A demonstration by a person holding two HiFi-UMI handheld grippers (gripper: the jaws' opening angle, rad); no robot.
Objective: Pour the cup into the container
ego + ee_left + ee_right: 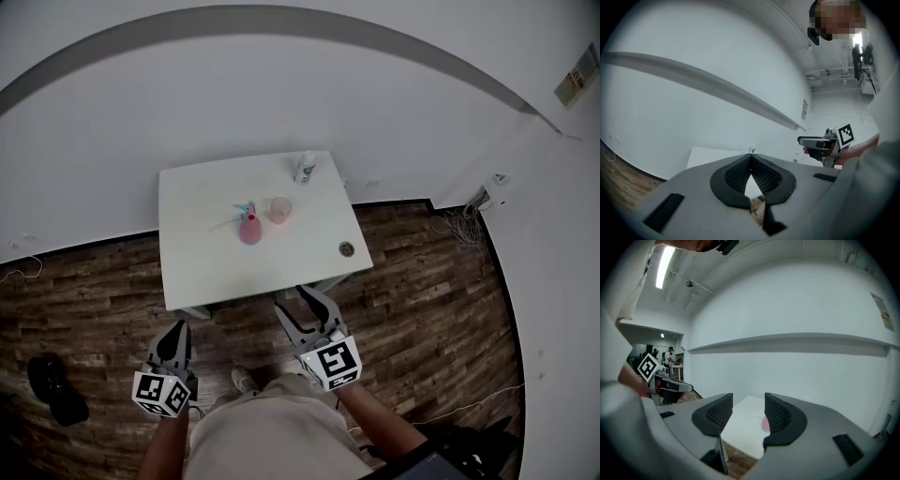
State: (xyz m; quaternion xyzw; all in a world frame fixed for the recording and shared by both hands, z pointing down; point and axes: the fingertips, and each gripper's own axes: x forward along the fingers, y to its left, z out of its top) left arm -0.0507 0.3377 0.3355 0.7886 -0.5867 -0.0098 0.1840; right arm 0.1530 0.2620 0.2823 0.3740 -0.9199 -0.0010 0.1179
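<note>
A pale pink see-through cup stands upright near the middle of the white table. A pink spray bottle with a blue top stands just left of it. Both grippers hover over the wooden floor, short of the table's near edge. My left gripper is shut with nothing between its jaws, and its pads meet. My right gripper is open and empty at the table's edge. In the right gripper view a pink shape shows partly behind the right jaw.
A small white bottle stands at the table's far edge, also in the left gripper view as the small bottle. A small round object lies near the right front corner. A dark object lies on the floor at left. Cables trail by the right wall.
</note>
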